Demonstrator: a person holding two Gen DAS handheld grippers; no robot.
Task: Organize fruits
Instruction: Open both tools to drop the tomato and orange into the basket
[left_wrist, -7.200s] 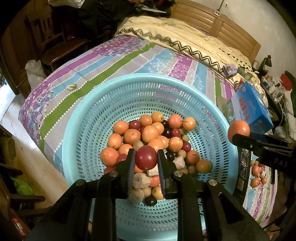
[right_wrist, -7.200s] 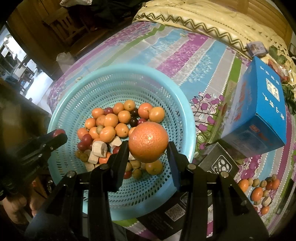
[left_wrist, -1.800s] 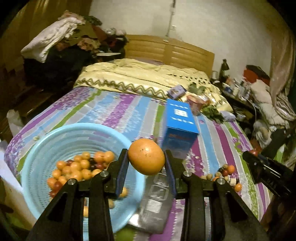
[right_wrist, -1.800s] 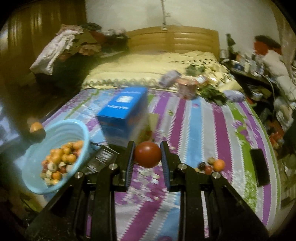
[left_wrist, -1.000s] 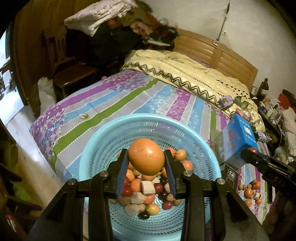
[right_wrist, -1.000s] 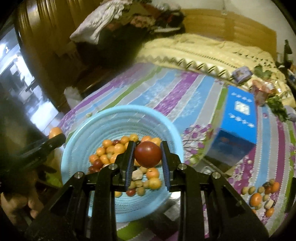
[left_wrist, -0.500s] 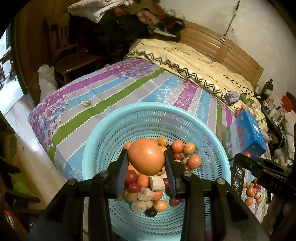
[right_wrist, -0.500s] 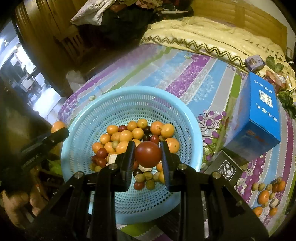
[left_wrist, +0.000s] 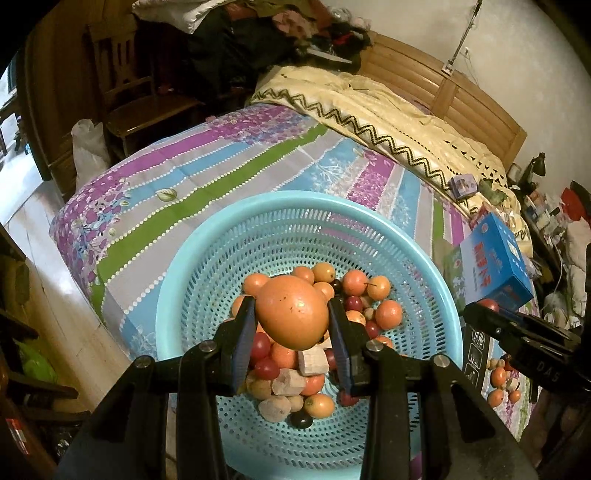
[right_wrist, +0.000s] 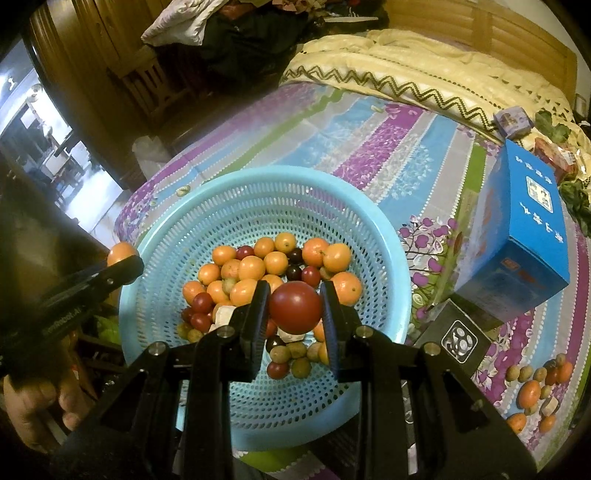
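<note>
Bedroom, dim warm light; striped purple, blue and green bedspread (left_wrist: 207, 177) with a big perforated turquoise basket (left_wrist: 207, 266) set near the foot end as the landmark. Basket holds a heap of small oranges, dark red round fruits and a few pale cut chunks, piled at its middle. Left gripper (left_wrist: 292, 323) is clamped on a large orange (left_wrist: 293, 312), held above the heap and clear of it, jaws pressing its two sides at the widest part. Right gripper (right_wrist: 294, 308) is pinched around a dark red fruit (right_wrist: 294, 307), likewise above the basket's centre, not touching the pile. A blue box (right_wrist: 524, 229) stands on the bed just beyond the basket's right rim, a black box (right_wrist: 452, 341) beside it; a small loose cluster of fruit (right_wrist: 535, 391) lies on the bedspread farther right of that. Judgement: the orange looks firm and fairly heavy, with a dimpled rind that should grip well, so a hold across its middle suits it. The red fruit looks smooth and glossy, likely slicker and easier to bruise; it wants a light squeeze at the equator. Both are round and would roll off the heap, so a low release seems wise.
</note>
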